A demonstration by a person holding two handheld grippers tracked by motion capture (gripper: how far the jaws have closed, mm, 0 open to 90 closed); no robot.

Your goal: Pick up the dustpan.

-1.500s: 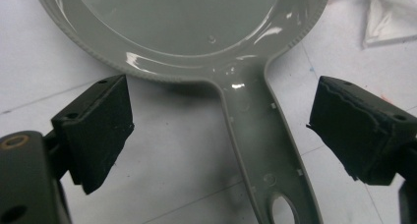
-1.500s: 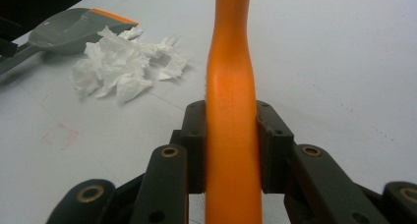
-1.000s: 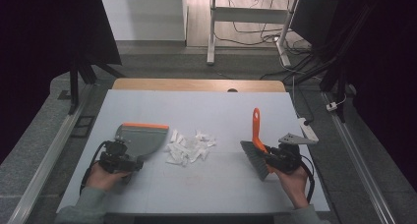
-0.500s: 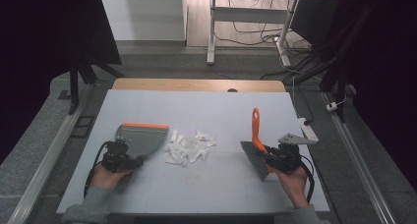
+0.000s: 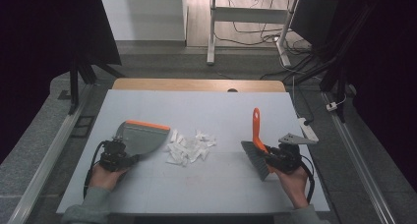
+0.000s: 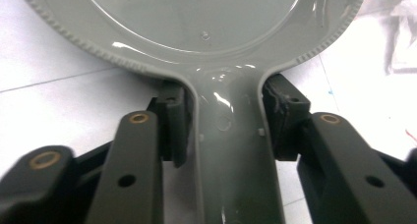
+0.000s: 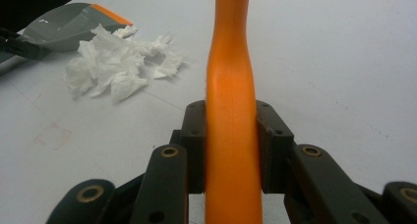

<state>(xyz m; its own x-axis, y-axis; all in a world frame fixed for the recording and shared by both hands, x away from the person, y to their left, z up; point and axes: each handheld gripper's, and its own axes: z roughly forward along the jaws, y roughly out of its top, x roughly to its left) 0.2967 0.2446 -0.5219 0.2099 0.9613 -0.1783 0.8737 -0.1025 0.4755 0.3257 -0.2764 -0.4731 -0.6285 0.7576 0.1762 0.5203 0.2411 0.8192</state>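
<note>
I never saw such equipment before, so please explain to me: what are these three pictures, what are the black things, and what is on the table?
A person sits at a grey table and holds a two-jaw tool in each hand. One camera looks down from above; two more ride on the tools and look along their black jaws. The left gripper is shut on the handle of a grey dustpan. The right gripper is shut on the orange handle of a small brush. Between them lies a pile of torn white paper scraps.

From where I stand, nothing here carries readable writing: no label, brand, number or sign on the dustpan (image 5: 140,137), the brush (image 5: 255,144) or the table (image 5: 206,106).
</note>
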